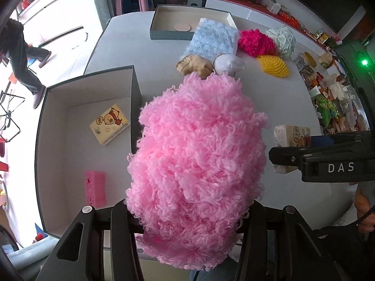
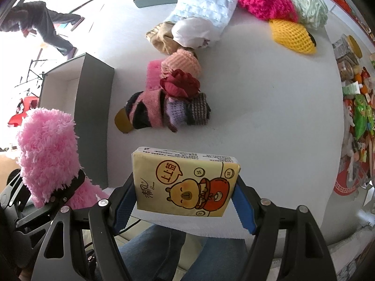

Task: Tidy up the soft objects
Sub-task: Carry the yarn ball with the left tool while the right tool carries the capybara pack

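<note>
Left wrist view looks down on a pale grey table (image 1: 269,89) in a bright room with a white tiled floor, where a person in dark clothes (image 1: 21,53) stands beyond the table's far-left edge and a shelf of packaged goods (image 1: 328,98) runs along its right side. Taking the grey box (image 1: 136,89) with the white lining as landmark: inside it lie a yellow tissue pack (image 1: 109,124) with a cartoon bear and a pink sponge (image 1: 95,187); a shallower grey tray (image 1: 168,34) sits on the far side of it; to its right, farther back, are a light blue cloth (image 1: 212,41), a magenta yarn ball (image 1: 256,41), a pale green pouf (image 1: 284,39) and a yellow foam net (image 1: 274,64). The left gripper (image 1: 187,213) points steeply down just right of the box, its jaws closed partway onto a fluffy pink yarn bundle (image 1: 199,145) that fills the gap. The right gripper (image 2: 185,199), marked "DAS" on its side in the left view, points straight down right of the box near the table's front edge, blue pads clamping a second tissue pack (image 2: 187,182); its label shows Chinese characters, a bear and small "Breeze"-like script I cannot read surely. A heap of knitted socks (image 2: 168,107) lies right of the box.
</note>
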`<action>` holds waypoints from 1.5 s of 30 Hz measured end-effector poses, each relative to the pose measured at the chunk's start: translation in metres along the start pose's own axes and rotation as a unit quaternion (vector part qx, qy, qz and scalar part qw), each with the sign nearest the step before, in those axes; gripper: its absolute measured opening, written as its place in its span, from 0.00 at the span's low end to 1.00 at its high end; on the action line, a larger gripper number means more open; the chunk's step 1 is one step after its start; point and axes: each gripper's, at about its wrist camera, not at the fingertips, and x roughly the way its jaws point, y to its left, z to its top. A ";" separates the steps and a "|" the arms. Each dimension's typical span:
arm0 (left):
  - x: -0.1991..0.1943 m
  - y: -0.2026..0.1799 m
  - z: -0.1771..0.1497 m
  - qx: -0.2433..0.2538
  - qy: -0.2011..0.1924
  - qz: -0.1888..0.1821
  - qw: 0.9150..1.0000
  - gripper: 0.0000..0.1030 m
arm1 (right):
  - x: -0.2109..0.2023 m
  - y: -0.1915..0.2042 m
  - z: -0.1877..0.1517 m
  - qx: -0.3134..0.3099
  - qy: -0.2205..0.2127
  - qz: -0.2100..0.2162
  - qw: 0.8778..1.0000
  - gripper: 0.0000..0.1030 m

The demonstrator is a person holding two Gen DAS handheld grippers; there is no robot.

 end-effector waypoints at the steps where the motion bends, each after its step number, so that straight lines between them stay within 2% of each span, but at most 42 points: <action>1: -0.001 0.001 -0.001 0.000 -0.001 0.000 1.000 0.47 | -0.001 0.002 0.001 -0.003 0.000 0.000 1.000 0.75; 12: -0.003 0.007 -0.003 -0.007 -0.002 0.003 1.000 0.47 | 0.005 0.023 0.004 -0.023 0.002 0.004 1.000 0.75; 31: -0.007 0.007 -0.002 0.009 -0.009 0.013 1.000 0.47 | 0.009 0.024 0.004 -0.005 0.001 0.018 1.000 0.75; 45: -0.010 0.008 -0.003 0.007 -0.013 0.012 1.000 0.47 | 0.009 0.030 0.004 -0.014 -0.001 0.016 1.000 0.75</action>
